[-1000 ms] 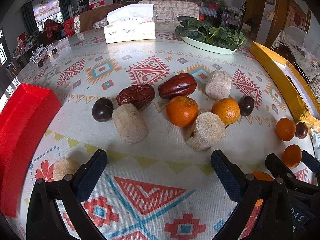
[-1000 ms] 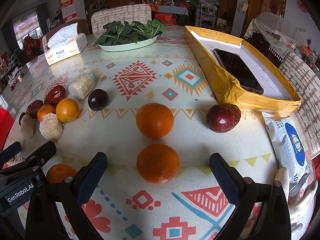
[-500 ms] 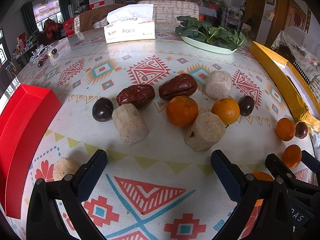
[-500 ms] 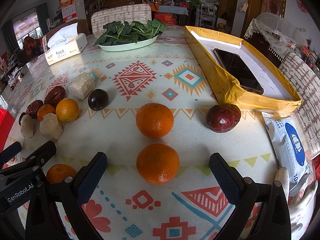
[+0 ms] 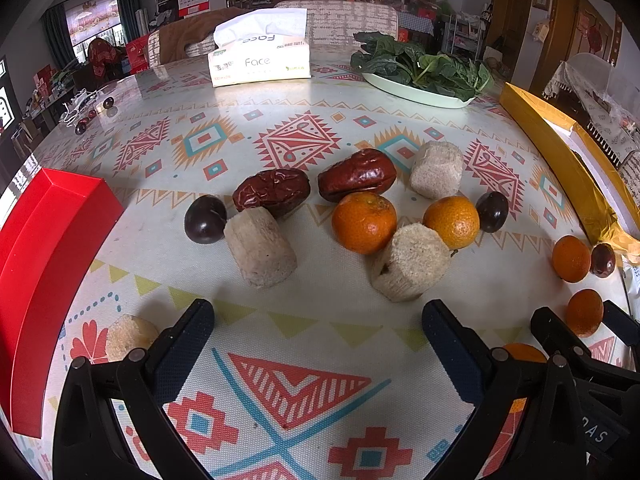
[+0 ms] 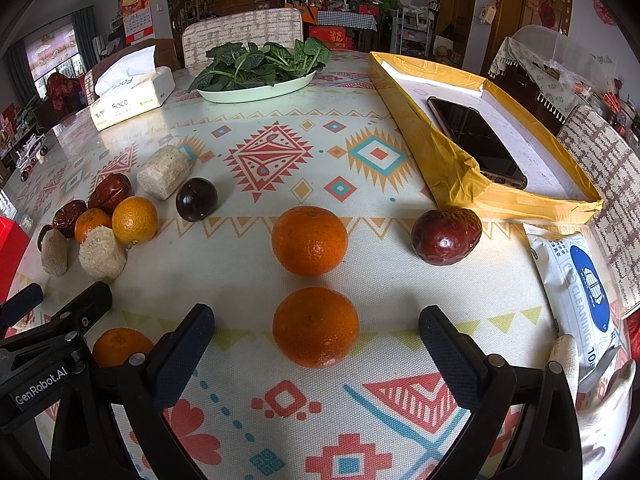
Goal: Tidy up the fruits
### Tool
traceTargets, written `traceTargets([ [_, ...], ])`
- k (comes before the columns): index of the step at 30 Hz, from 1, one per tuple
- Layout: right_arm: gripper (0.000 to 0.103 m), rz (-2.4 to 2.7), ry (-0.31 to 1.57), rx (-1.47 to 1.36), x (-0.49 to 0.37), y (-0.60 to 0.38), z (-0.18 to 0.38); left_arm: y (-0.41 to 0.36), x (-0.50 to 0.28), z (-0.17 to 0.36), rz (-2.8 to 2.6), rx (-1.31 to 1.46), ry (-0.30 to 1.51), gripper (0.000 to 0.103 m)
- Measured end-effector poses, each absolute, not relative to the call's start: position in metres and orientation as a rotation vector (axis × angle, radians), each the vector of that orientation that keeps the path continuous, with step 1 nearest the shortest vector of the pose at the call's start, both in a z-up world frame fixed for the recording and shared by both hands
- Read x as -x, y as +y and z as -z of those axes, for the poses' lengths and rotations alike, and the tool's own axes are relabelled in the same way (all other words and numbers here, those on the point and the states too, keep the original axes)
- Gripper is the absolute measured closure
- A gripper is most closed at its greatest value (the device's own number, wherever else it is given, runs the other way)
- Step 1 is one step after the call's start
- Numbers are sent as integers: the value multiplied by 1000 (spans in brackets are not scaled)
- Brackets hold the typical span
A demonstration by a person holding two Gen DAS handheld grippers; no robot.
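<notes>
while both tongs gape, near orange (image 6: 315, 326) between right tongs (image 6: 316, 346), left tongs (image 5: 318, 342) bare

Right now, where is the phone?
In the right wrist view, the phone lies inside the yellow tray on the table's right side, beyond the red date.

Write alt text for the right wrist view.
The open right gripper frames an orange on a patterned table, with a second orange just beyond and a red date to the right. Farther back a phone lies in a yellow tray.
</notes>
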State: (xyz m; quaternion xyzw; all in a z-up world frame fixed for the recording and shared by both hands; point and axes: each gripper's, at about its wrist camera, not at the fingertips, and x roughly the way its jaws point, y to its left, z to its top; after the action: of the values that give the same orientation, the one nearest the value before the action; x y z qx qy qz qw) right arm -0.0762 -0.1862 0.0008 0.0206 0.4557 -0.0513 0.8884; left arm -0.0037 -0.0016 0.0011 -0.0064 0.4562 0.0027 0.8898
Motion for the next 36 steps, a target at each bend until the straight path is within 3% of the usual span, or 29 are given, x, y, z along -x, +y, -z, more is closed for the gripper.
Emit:
traceTargets([
  [36, 0, 95, 971, -45, 76, -187, 0, 3, 4, -1, 72, -28, 1000, 0],
])
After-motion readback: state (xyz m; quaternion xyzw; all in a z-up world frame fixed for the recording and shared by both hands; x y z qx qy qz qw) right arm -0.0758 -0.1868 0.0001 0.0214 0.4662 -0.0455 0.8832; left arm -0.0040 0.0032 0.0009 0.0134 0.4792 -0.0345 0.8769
